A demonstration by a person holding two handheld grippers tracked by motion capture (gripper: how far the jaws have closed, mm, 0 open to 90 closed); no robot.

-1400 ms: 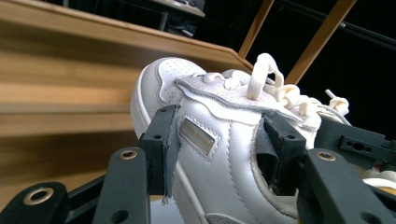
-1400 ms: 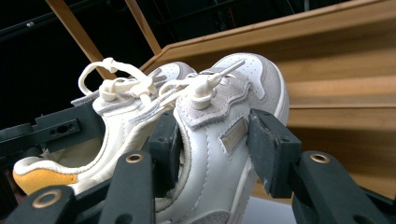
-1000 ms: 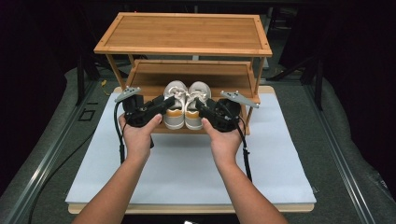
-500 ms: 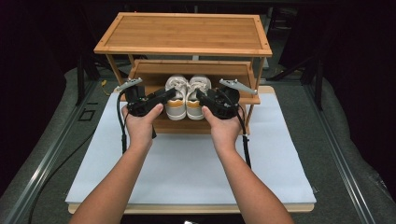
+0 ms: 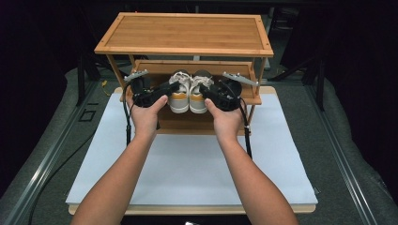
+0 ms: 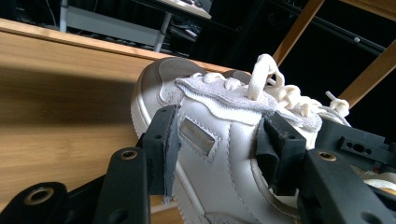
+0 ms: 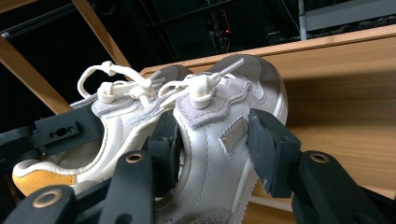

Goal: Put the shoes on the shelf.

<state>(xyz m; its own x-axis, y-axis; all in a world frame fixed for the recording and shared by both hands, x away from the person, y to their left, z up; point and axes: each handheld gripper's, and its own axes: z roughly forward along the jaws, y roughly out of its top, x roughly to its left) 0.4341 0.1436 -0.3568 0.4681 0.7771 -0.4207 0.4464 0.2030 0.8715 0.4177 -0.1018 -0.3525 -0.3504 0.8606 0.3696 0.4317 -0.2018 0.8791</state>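
Observation:
A pair of white sneakers with orange heels is held side by side at the middle shelf (image 5: 152,68) of a bamboo shoe rack (image 5: 187,33), toes pointing into the rack. My left gripper (image 5: 172,87) is shut on the left sneaker (image 5: 179,97); in the left gripper view its pads (image 6: 164,144) clamp the shoe's side wall (image 6: 210,107). My right gripper (image 5: 202,89) is shut on the right sneaker (image 5: 198,98), its pads (image 7: 271,149) squeezing the upper (image 7: 252,74). Whether the soles touch the shelf is hidden.
The rack stands on a white board (image 5: 187,168) over a grey mat. Its lower shelf (image 5: 187,125) lies under the shoes. Slanted rack posts (image 5: 117,70) flank the shelf opening. Dark stands and cables surround the table.
Both hands have carried the pair of sneakers up and away from me, from in front of the lower shelf to the level of the middle shelf.

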